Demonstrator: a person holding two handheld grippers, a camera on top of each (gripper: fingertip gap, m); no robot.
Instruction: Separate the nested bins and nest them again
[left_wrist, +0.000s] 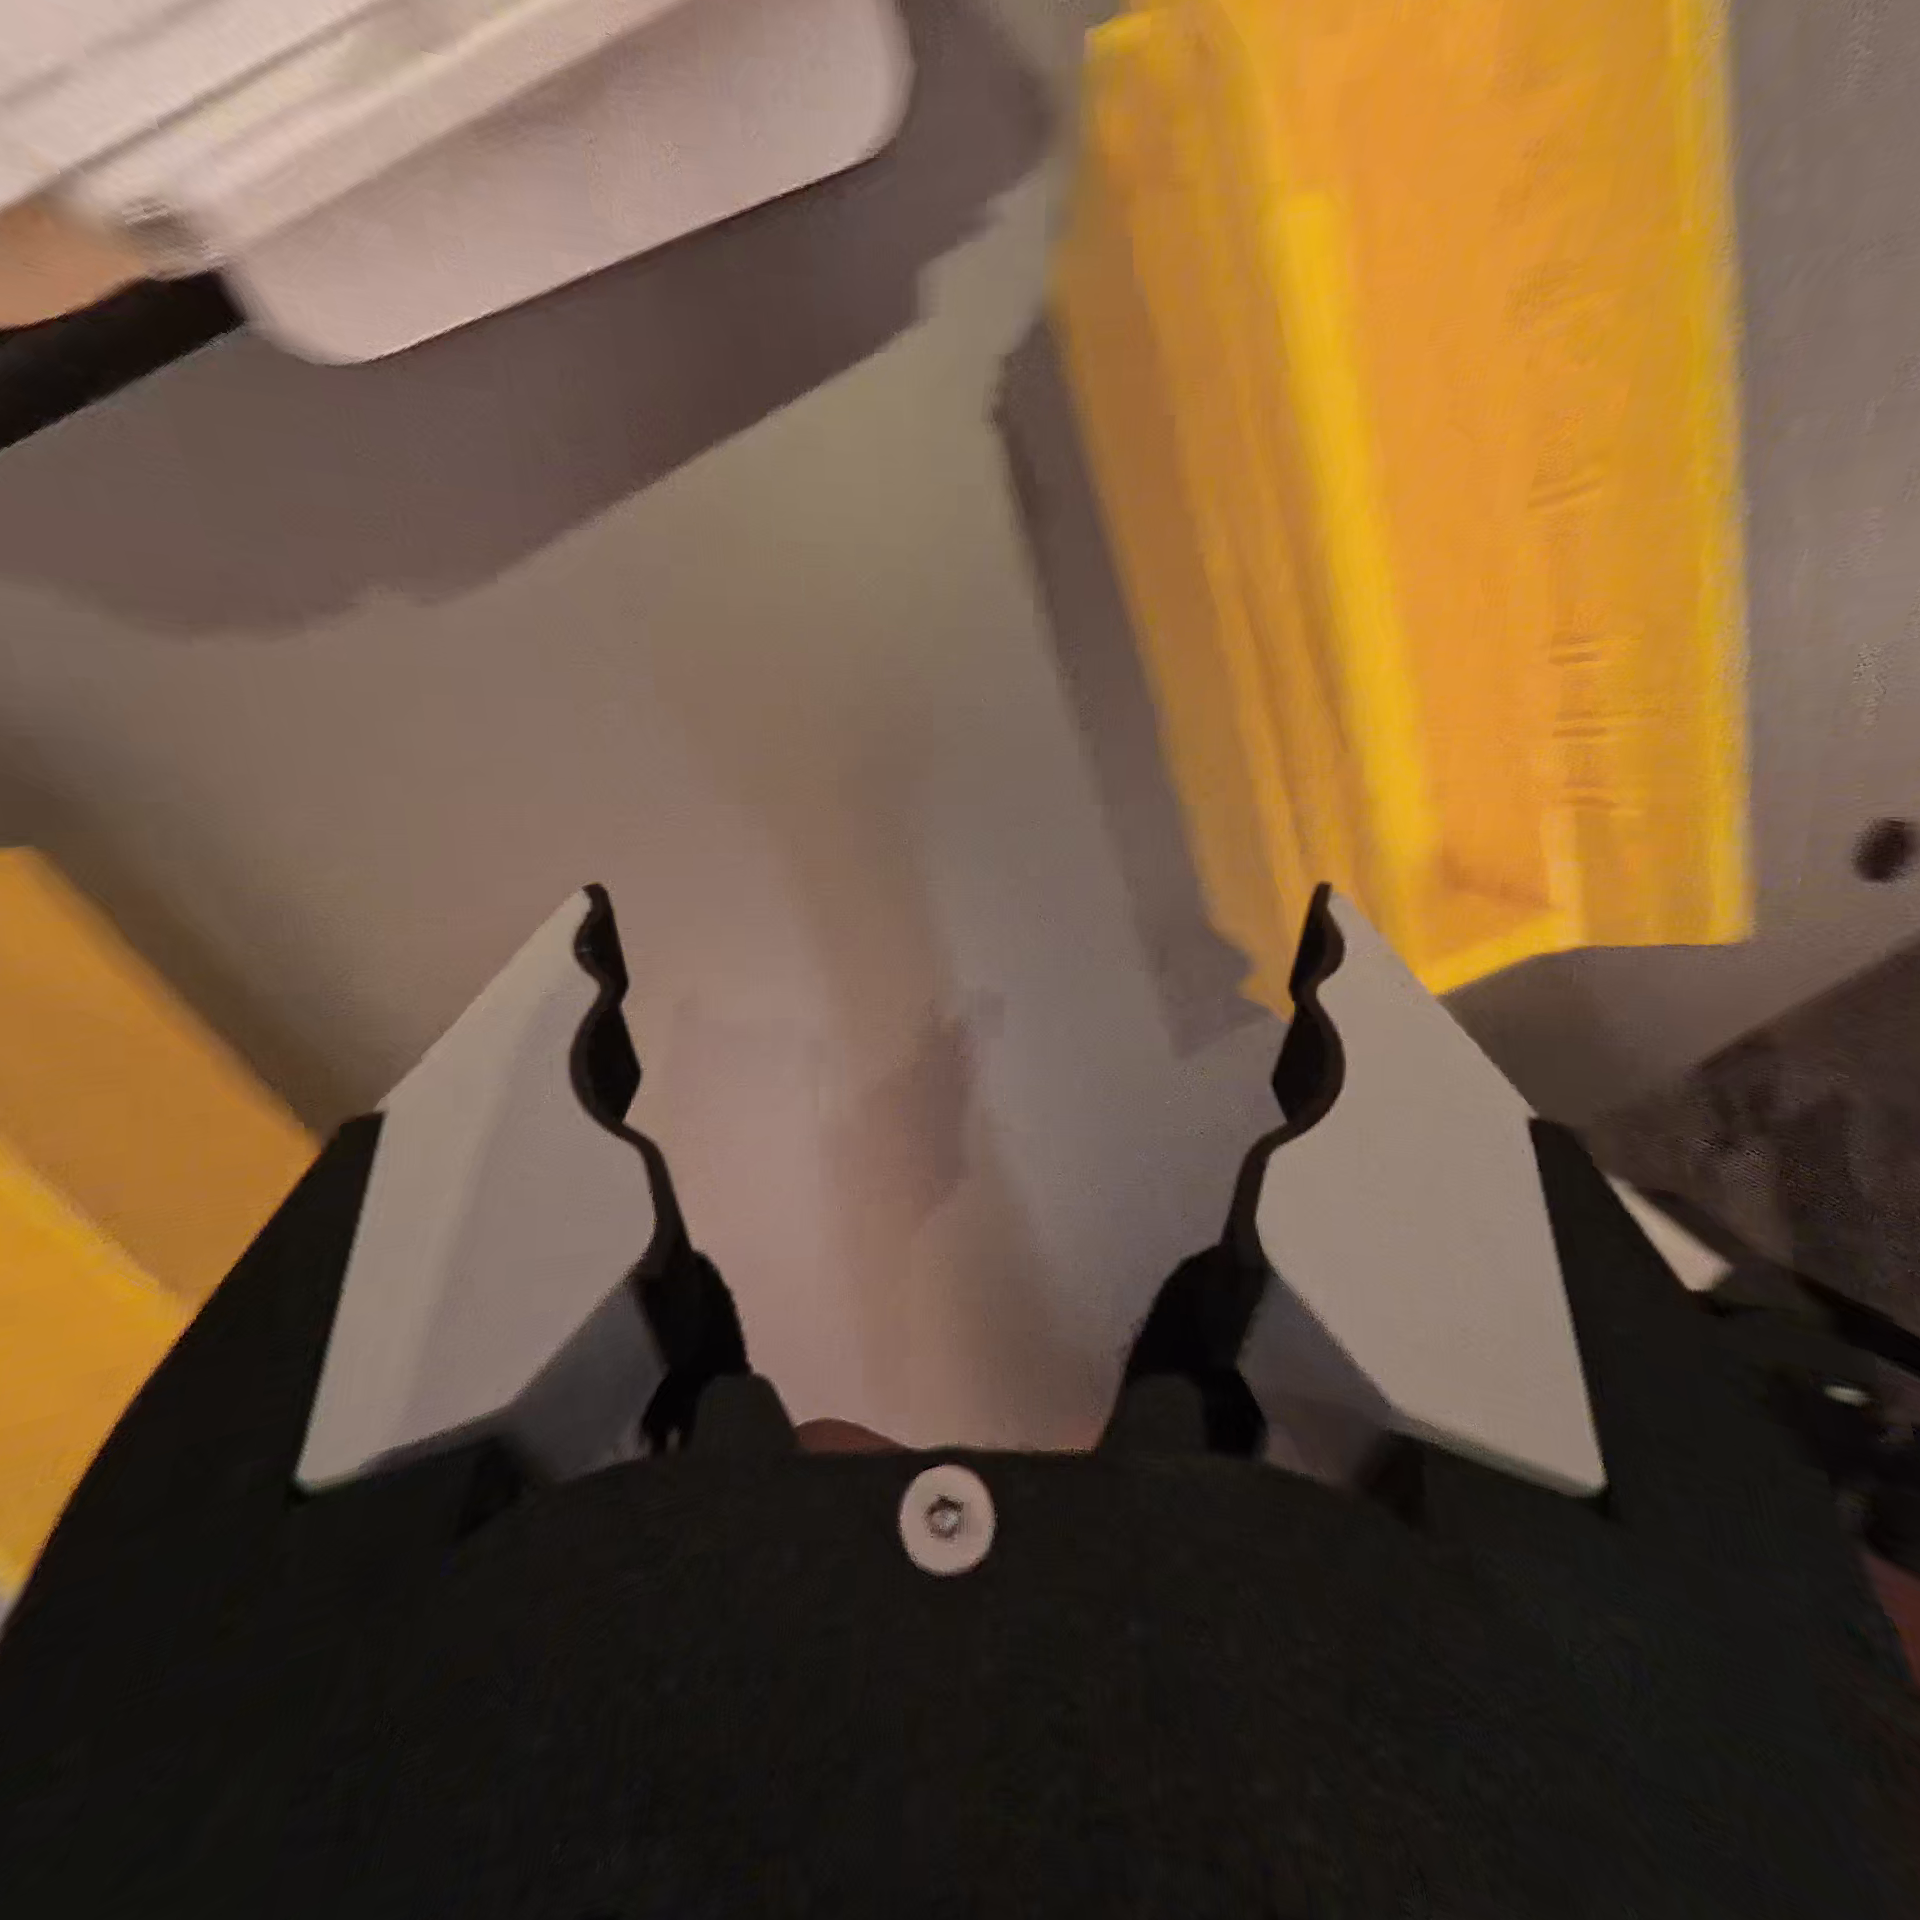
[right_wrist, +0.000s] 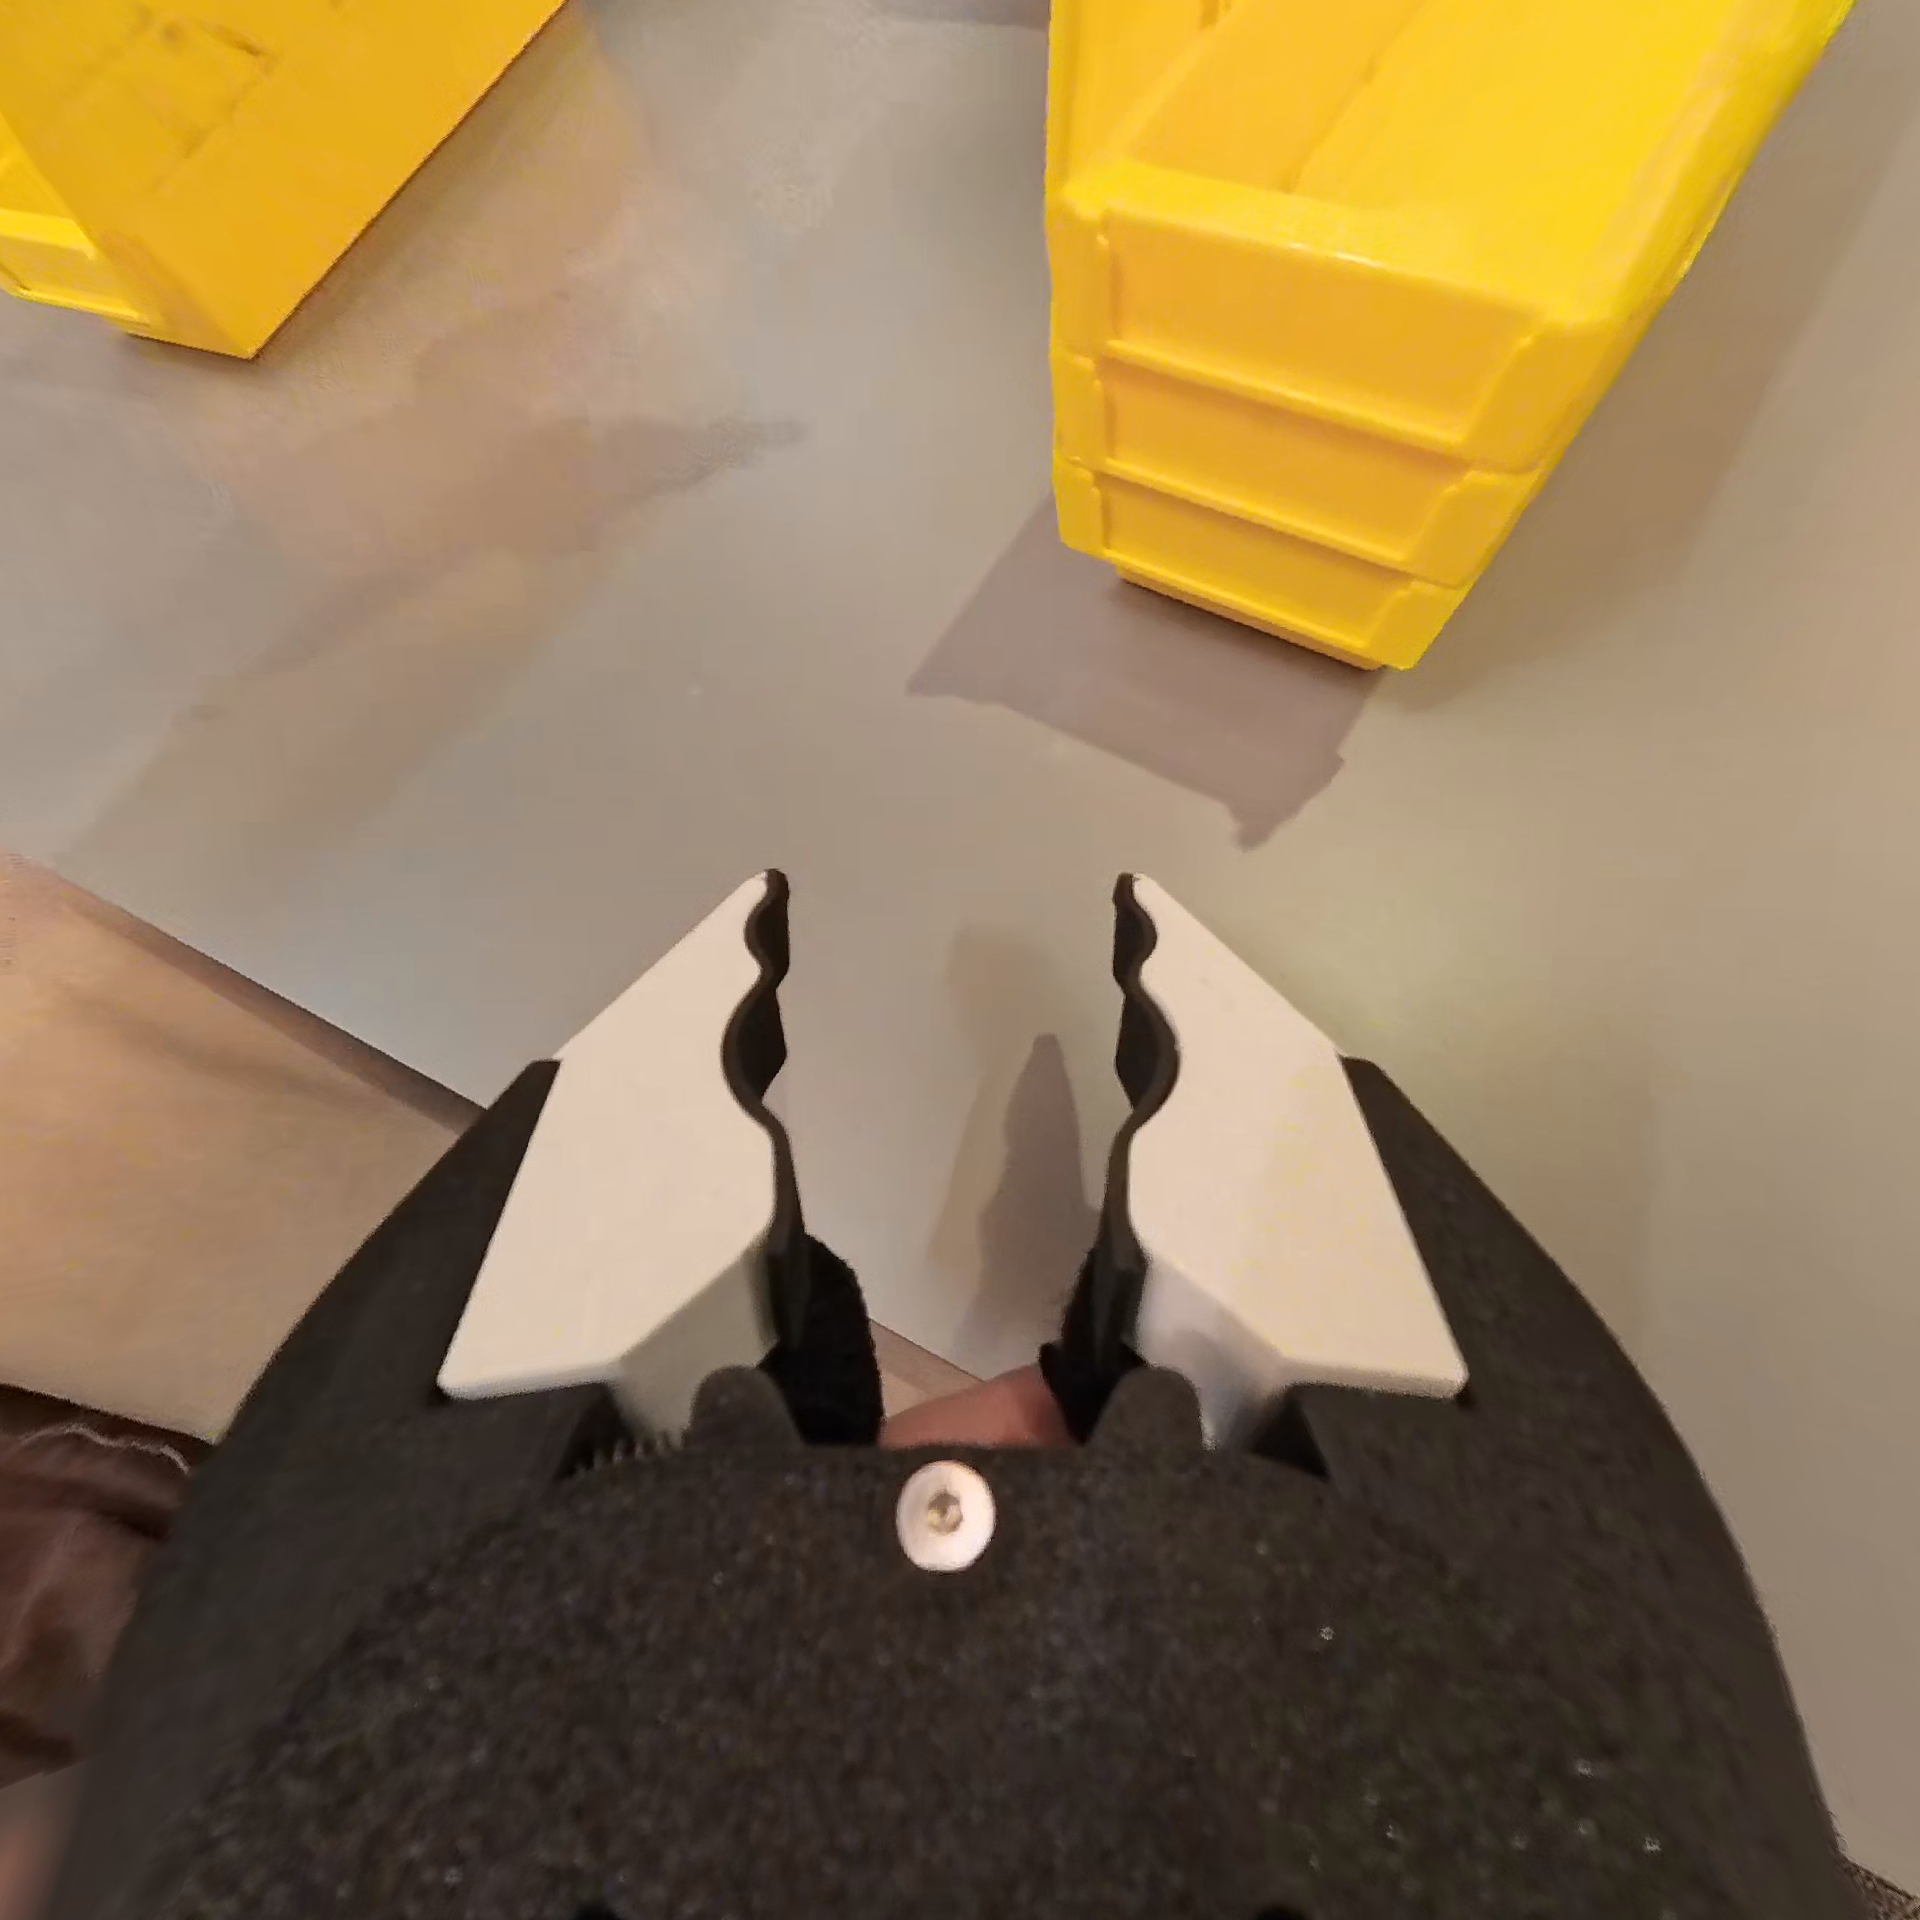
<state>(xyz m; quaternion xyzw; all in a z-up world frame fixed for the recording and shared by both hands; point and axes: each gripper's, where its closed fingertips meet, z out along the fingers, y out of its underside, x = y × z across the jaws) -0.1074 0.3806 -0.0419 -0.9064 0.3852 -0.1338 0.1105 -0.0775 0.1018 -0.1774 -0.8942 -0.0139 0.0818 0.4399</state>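
Left gripper (left_wrist: 956, 914): jaws spread wide, nothing between them, over bare grey table (left_wrist: 727, 727); view blurred.
Right gripper (right_wrist: 951, 904): jaws parted, empty.
Nested stack of yellow bins (right_wrist: 1309, 416): on the table, ahead-right of the right gripper.
Single yellow bin (right_wrist: 208, 156): well apart, far left.

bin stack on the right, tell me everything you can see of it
The bin stack is bright yellow, glossy, plastic by its look: three nested bins, their front lips stepped one above another. It stands upright on the grey table, open top up, and nothing shows inside the part in view. Its far end runs out of frame. It casts a shadow toward the near left. Nothing touches it: the right gripper hangs open short of it, and a separate bin sits apart to the left.
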